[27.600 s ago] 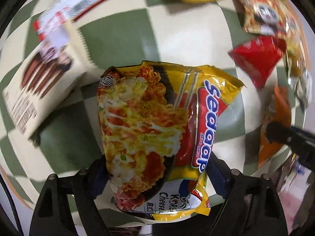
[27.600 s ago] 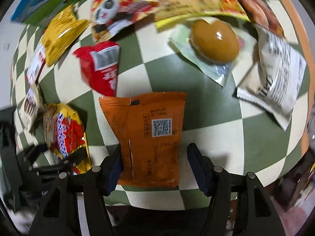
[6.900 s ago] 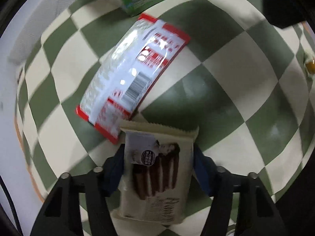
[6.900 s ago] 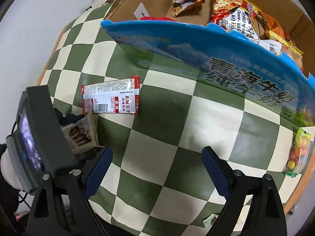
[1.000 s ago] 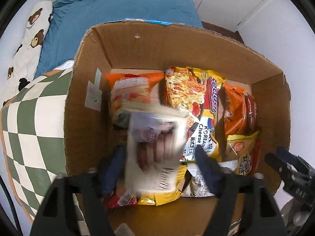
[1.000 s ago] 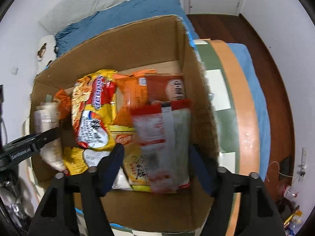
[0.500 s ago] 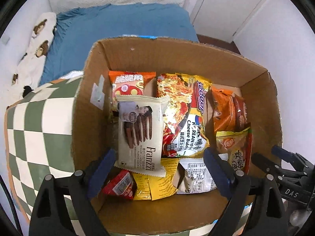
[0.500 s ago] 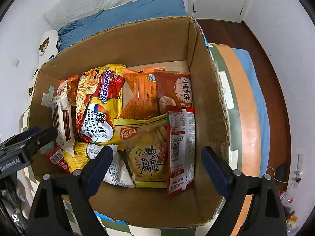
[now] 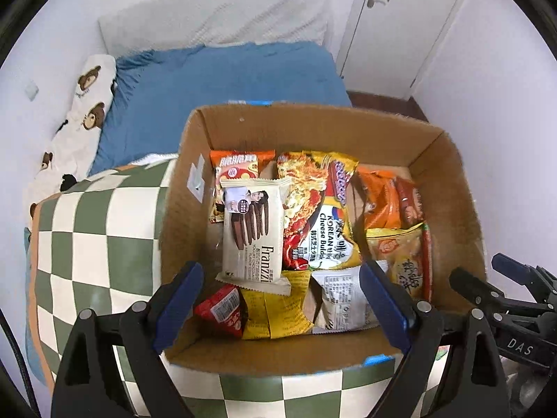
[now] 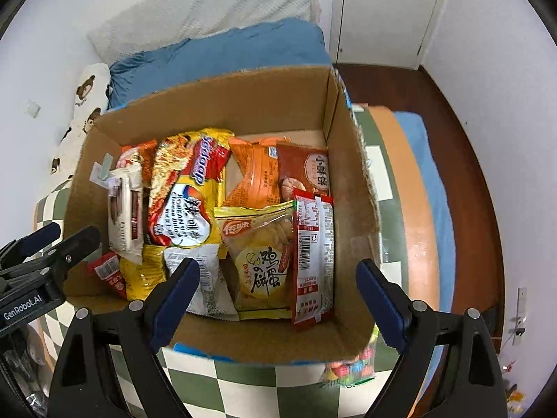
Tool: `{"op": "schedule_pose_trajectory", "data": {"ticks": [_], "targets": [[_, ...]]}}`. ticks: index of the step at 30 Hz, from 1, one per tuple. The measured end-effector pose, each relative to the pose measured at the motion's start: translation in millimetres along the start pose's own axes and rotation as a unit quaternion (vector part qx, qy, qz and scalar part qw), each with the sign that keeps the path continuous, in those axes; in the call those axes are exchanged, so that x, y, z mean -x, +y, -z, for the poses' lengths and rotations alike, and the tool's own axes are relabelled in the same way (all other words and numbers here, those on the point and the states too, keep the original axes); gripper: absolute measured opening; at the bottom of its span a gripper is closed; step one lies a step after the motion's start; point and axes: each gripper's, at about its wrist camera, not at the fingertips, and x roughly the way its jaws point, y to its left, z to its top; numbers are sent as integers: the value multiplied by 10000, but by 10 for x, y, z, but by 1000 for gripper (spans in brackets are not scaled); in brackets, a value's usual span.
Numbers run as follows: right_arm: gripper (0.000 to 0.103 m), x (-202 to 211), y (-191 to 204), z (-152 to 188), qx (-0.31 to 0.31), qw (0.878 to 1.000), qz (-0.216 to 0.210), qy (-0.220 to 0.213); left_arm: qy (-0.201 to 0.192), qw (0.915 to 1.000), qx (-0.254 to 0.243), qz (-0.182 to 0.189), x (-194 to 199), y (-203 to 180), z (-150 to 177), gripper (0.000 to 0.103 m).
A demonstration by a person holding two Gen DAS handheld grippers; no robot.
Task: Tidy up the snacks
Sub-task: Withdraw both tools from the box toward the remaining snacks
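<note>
From the left wrist, the left gripper (image 9: 278,299) hangs spread wide and empty over the brown cardboard box (image 9: 313,129), where the cream wafer packet (image 9: 252,233) lies atop other snacks.

From the right wrist, the right gripper (image 10: 276,294) gapes empty too. One clear bag of coloured candies (image 10: 348,365) waits on the checked surface (image 10: 243,383) against the box; best lift clear before reaching for it.

— What's behind the table?
— A blue bed (image 9: 222,76) with a bear-print pillow (image 9: 83,104) at upper left, white walls (image 9: 487,69), a white door (image 9: 400,24) upper right.
— Floor?
— Dark wood (image 10: 452,111), right side.
</note>
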Motion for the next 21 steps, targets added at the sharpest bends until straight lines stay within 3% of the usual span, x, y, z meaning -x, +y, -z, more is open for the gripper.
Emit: {"op": "schedule_pose_trajectory", "data": {"ticks": [11, 21], "targets": [[93, 888, 149, 509, 166, 9939, 71, -1091, -854, 9962, -73, -156, 802, -55, 527, 92], [93, 1504, 192, 1126, 92, 9877, -162, -1552, -1362, 9903, -33, -257, 1409, -78, 1018, 92]]}}
